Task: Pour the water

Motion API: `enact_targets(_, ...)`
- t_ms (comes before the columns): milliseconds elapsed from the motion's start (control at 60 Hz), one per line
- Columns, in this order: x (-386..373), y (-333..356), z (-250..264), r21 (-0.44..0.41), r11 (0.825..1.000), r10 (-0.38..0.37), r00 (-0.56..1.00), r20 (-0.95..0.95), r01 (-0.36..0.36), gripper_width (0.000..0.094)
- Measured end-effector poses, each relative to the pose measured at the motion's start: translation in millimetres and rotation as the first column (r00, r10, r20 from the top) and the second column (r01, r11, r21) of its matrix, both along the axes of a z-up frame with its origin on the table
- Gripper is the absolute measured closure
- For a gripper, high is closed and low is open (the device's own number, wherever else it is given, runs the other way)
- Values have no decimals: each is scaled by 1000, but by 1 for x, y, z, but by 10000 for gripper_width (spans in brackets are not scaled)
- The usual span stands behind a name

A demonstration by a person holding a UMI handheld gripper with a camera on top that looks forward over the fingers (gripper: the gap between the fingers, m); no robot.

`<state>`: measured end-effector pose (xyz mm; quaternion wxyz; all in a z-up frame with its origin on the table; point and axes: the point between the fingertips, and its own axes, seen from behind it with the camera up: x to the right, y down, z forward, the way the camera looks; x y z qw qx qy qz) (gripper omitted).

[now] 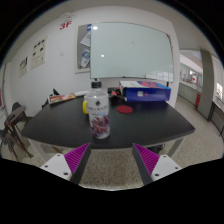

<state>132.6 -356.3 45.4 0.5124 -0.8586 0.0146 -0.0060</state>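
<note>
Gripper point(112, 158) held back from the dark table point(60, 128), above floor level, fingers spread wide apart, grasping nothing. Magenta pads point(75, 157) visible on inner faces of both fingers, nothing between them but floor.

Task obj: clear plastic bottle point(98, 111) w/ patterned label and dark cap, standing upright on the table near its front edge, beyond the fingers and roughly centred ahead of them, slightly toward the left finger. Not touched.

Other items on table: small red object point(126, 110) just right of the bottle and a bit further back; blue box point(145, 92) w/ pink top at far right side of table; yellowish item point(72, 97) at far left, can't tell what it is.

Bkgd: large whiteboard point(128, 52) on far wall behind table, papers point(37, 53) pinned on left wall. Chair point(14, 122) at table's left end.
</note>
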Motion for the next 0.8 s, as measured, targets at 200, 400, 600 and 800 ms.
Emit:
enact_targets(200, -40, 98, 6, 98, 995, -5, 1000, 13, 4, 90)
enact_targets(400, -35, 161, 15, 171, 985, -23, 997, 71, 11, 167)
enact_targets(600, -36, 177, 14, 212, 977, -39, 997, 72, 23, 452)
enact_targets(800, -36, 177, 21, 212, 977, -35, 995, 91, 15, 535)
